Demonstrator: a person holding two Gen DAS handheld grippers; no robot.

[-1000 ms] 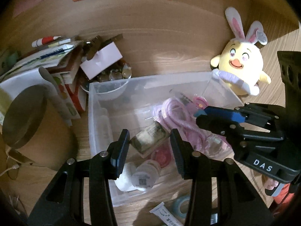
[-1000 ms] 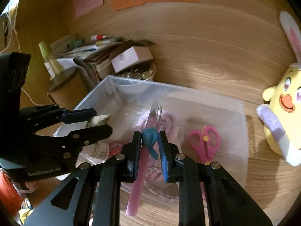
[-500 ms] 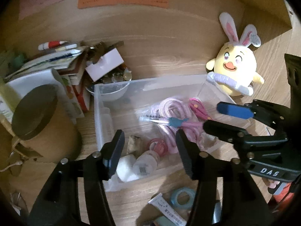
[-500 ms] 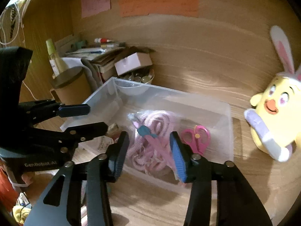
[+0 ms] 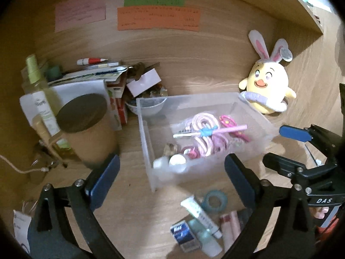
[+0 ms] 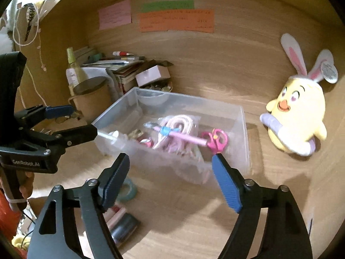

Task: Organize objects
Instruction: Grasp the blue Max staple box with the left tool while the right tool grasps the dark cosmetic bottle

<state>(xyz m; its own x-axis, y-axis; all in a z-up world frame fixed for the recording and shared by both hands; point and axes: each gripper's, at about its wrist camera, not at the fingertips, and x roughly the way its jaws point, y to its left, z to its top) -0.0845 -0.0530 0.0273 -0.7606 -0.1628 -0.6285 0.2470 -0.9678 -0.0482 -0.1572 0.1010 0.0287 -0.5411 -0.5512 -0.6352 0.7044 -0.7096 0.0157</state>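
Wooden desk [image 5: 172,82], cluttered: clear bin [image 5: 148,149] already holds pink pen [image 5: 228,129], cable, scissors. Left gripper [image 5: 172,179] & right gripper [image 6: 170,179] just opened, both spread, empty. Tape, tubes etc. near front edge not yet sorted.

The writing on the orange note [image 5: 158,18] is too blurred to read. At the counter's [image 5: 138,215] near edge, the right tongs [image 6: 170,182] hide part of the teal tape roll [image 6: 127,191], and the small tubes [image 5: 199,215] are blurred.

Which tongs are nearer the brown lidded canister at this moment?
Left. Left tongs hover beside the canister; right tongs are farther, in front of the clear bin's other end. Both have just been opening, nothing between them.
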